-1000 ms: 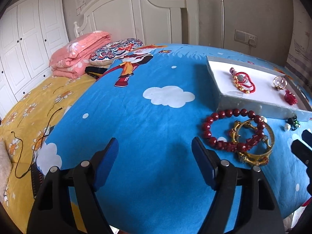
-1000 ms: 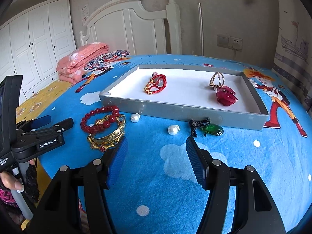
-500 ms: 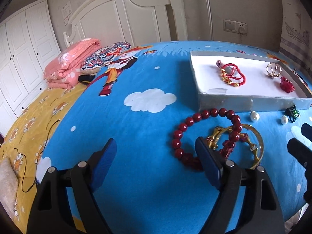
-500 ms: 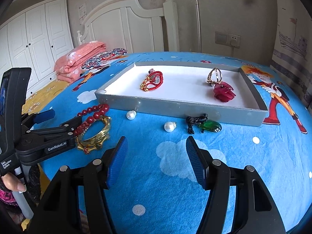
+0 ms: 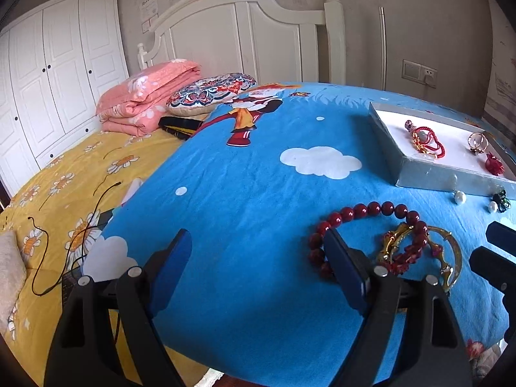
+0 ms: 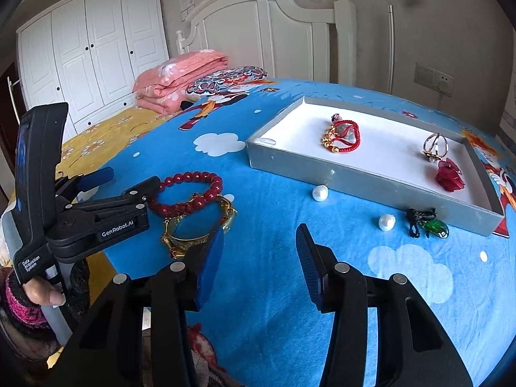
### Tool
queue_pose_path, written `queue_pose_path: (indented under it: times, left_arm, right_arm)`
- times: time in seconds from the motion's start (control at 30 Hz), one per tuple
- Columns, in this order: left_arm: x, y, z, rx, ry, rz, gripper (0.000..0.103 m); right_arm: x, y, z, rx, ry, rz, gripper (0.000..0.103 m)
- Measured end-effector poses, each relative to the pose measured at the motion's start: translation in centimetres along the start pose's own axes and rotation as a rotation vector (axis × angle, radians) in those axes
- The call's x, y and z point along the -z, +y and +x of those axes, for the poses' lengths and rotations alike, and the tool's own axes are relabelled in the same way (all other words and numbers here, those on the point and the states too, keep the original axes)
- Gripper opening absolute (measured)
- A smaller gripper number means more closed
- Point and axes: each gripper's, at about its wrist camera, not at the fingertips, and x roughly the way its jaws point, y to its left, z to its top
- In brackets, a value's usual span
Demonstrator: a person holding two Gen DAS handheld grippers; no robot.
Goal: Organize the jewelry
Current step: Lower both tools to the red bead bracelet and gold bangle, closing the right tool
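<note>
A red bead bracelet [image 5: 364, 209] [image 6: 193, 179] lies on the blue bedspread, overlapping a gold bangle [image 5: 451, 258] [image 6: 225, 216]. My left gripper [image 5: 258, 267] [image 6: 129, 182] is open and empty, its right finger touching or just over the bracelet's near-left beads. My right gripper [image 6: 259, 251] is open and empty, low over the bedspread right of the bangle. Two pearls [image 6: 320, 192] [image 6: 386, 222] and a green pendant [image 6: 435, 227] lie before the grey tray [image 6: 354, 177] [image 5: 429, 177], which holds a red cord bracelet [image 6: 345, 132], a ring [image 6: 435, 148] and a red flower [image 6: 450, 177].
A folded pink quilt [image 5: 145, 100] and patterned cushion [image 5: 209, 92] lie near the white headboard [image 5: 258, 32]. A yellow flowered sheet [image 5: 64, 177] with a black cable [image 5: 64, 242] lies left. The bed's edge runs just under both grippers.
My left gripper has moved right and forward, until its right finger reaches the bracelet's beads. My right gripper has shifted a little left and nearer the tray.
</note>
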Motion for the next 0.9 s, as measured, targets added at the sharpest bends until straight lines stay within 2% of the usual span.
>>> queue_pose_path:
  times: [0.07,0.1,0.23,0.4,0.53,0.67,0.77,0.87,0.9]
  left_arm:
    - [0.0,0.1,-0.2,-0.093,-0.019,0.027,0.081]
    - [-0.1,0.4,-0.1,-0.101,-0.019,0.026,0.081]
    - [-0.2,2.2,-0.1,-0.062,-0.006,-0.038,0.081]
    - [0.2,2.1,-1.4,-0.016,-0.033,-0.036,0.081]
    - [0.8,1.5,-1.9,0.014,-0.029,-0.028,0.081]
    - [1.4,1.2,-2.3,0.044,-0.029,-0.029,0.081]
    - [1.8,1.4,-2.5,0.060,-0.037,-0.038,0.081]
    - [2.0,1.7,-2.5,0.080,-0.038,-0.058,0.081]
    - [2.0,1.8,-2.5,0.087,-0.037,-0.062,0.081]
  right_arm:
    - [-0.3,0.1,0.5,-0.005,0.013,0.018,0.042]
    - [-0.5,0.2,0.7,-0.006,0.017,0.025,0.040]
    - [-1.1,0.7,1.4,-0.028,0.035,0.041,0.038]
    - [-1.6,1.4,1.0,-0.024,0.011,0.030,0.036]
    - [-1.7,2.2,1.5,-0.036,0.039,0.012,0.034]
    - [-1.9,3.2,2.7,-0.041,0.062,-0.018,0.024]
    - [-2.1,3.7,3.5,-0.042,0.074,-0.020,0.022]
    - [-2.1,3.7,3.4,-0.026,0.049,-0.012,0.006]
    - [-2.1,4.0,3.1,-0.006,0.034,-0.033,0.006]
